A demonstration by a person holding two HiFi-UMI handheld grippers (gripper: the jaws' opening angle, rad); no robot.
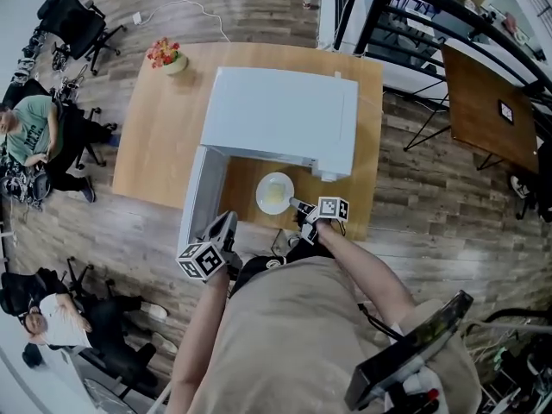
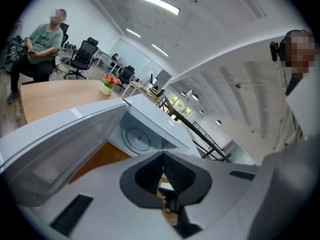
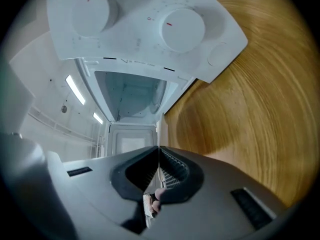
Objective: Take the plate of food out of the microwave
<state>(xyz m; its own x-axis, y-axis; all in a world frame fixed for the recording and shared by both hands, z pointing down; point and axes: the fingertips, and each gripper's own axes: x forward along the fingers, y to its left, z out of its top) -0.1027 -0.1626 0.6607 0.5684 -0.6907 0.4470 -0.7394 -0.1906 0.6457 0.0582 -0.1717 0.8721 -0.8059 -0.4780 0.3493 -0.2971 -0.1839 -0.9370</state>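
From the head view, the microwave [image 1: 285,115] sat toward the back of the wooden counter [image 1: 159,136]. Its door [image 1: 200,198] was swung out on the left, nearly to the front edge. The plate of food [image 1: 272,192] was out of the oven, in the bare strip of counter between the door and the right edge. The right gripper [image 1: 299,204] met its near-right rim. It probably rested on the wood, though a slight lift could not be ruled out. The left gripper [image 1: 228,221] hung by the door's outer end, apart from the plate. The person's torso cut off the counter's front edge. Wood flooring and office chairs lay around it, and a flower pot [image 1: 166,56] stood at a far corner.

In the left gripper view, the left gripper [image 2: 162,155] had its fingers pressed together on nothing. The door [image 2: 55,144] filled the left side and the turntable [image 2: 136,138] showed in the open cavity.

In the right gripper view, the right gripper [image 3: 159,150] had its fingers clamped on the plate [image 3: 159,131], which showed edge-on as a thin white strip. Two knobs [image 3: 182,30] sat above, with open counter [image 3: 250,109] on the right.
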